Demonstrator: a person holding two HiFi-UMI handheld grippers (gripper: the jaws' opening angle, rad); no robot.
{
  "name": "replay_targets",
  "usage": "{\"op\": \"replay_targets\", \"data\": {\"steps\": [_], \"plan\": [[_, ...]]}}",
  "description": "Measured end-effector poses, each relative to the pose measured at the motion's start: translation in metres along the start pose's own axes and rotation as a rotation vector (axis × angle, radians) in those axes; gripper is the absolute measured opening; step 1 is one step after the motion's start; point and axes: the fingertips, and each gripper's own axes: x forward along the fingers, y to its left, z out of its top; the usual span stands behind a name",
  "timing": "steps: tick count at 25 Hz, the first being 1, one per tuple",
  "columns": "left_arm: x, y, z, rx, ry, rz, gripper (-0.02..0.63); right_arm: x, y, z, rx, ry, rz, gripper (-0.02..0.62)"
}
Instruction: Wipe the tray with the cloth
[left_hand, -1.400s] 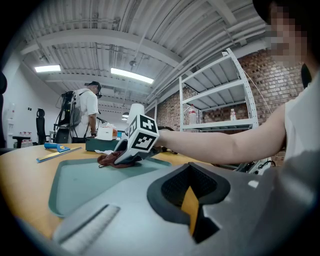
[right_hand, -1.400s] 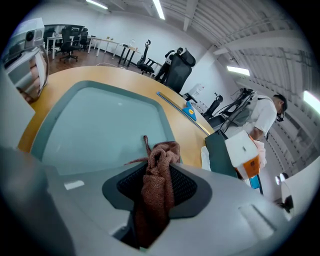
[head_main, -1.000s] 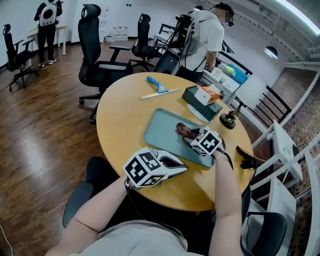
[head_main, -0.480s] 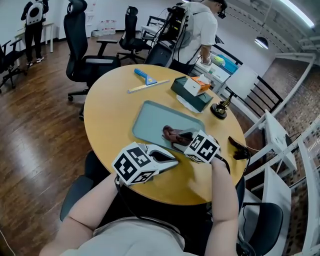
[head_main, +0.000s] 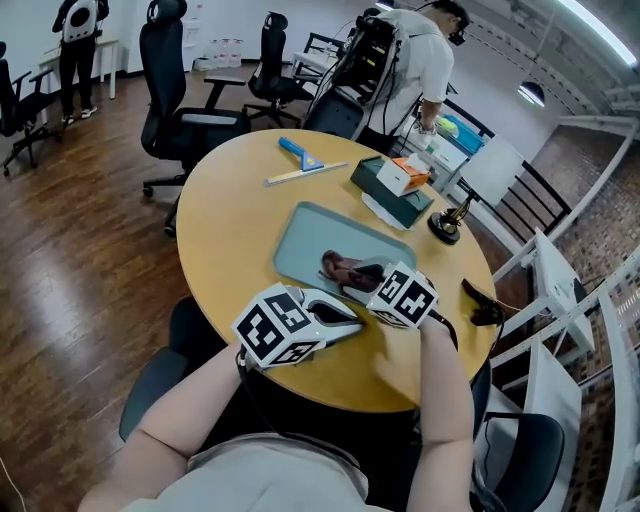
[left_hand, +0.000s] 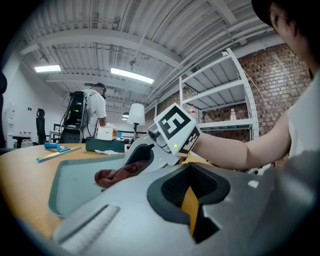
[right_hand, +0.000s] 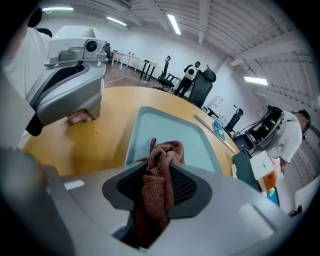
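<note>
A teal tray (head_main: 305, 240) lies on the round wooden table. A reddish-brown cloth (head_main: 340, 268) rests on the tray's near right part, and my right gripper (head_main: 356, 279) is shut on it, angled down from the right. In the right gripper view the cloth (right_hand: 161, 172) is bunched between the pads and hangs over the tray (right_hand: 167, 127). My left gripper (head_main: 352, 326) lies low over the table just in front of the tray's near edge, its jaws together and holding nothing. The left gripper view shows the cloth (left_hand: 112, 175) and the right gripper (left_hand: 134, 161) on the tray (left_hand: 70, 187).
Beyond the tray lie a blue scraper (head_main: 298, 151) and a ruler (head_main: 305, 173). A dark green box (head_main: 388, 192) with a small white-orange box (head_main: 404, 173) on it stands at the back right. A black stand (head_main: 445, 224) and a black clip (head_main: 482, 303) sit near the right edge. Office chairs and a standing person (head_main: 412, 60) are behind the table.
My right gripper has dragged the cloth a little to the left across the tray. The left gripper has stayed where it was.
</note>
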Motion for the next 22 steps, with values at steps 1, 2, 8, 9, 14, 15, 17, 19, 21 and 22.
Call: {"op": "replay_targets", "data": {"steps": [1, 2, 8, 9, 14, 15, 17, 19, 21, 22], "plan": [[0.001, 0.000, 0.000, 0.000, 0.000, 0.000, 0.322, 0.001, 0.000, 0.002, -0.001, -0.007, 0.006, 0.124], [0.001, 0.000, 0.000, 0.001, 0.001, 0.000, 0.322, 0.002, -0.001, 0.003, -0.001, -0.010, 0.011, 0.124], [0.001, 0.000, 0.000, 0.002, 0.002, 0.003, 0.322, 0.015, -0.022, 0.001, 0.007, 0.012, 0.010, 0.126], [0.002, 0.000, 0.000, 0.001, 0.003, 0.003, 0.322, 0.018, -0.028, 0.000, 0.012, 0.020, 0.007, 0.126], [0.005, 0.000, -0.001, 0.003, 0.007, 0.003, 0.322, 0.035, -0.062, -0.009, 0.060, 0.047, -0.021, 0.126], [0.005, 0.000, 0.000, 0.004, 0.008, 0.003, 0.322, 0.038, -0.068, -0.011, 0.073, 0.049, -0.026, 0.126], [0.005, 0.000, 0.000, 0.005, 0.008, 0.005, 0.322, 0.043, -0.081, -0.015, 0.097, 0.049, -0.034, 0.126], [0.005, -0.001, 0.000, 0.005, 0.008, 0.006, 0.322, 0.047, -0.093, -0.017, 0.116, 0.052, -0.045, 0.126], [0.004, -0.001, 0.000, 0.004, 0.008, 0.007, 0.322, 0.051, -0.101, -0.020, 0.129, 0.059, -0.059, 0.126], [0.004, -0.001, -0.001, 0.004, 0.009, 0.007, 0.322, 0.052, -0.105, -0.021, 0.135, 0.062, -0.067, 0.126]]}}
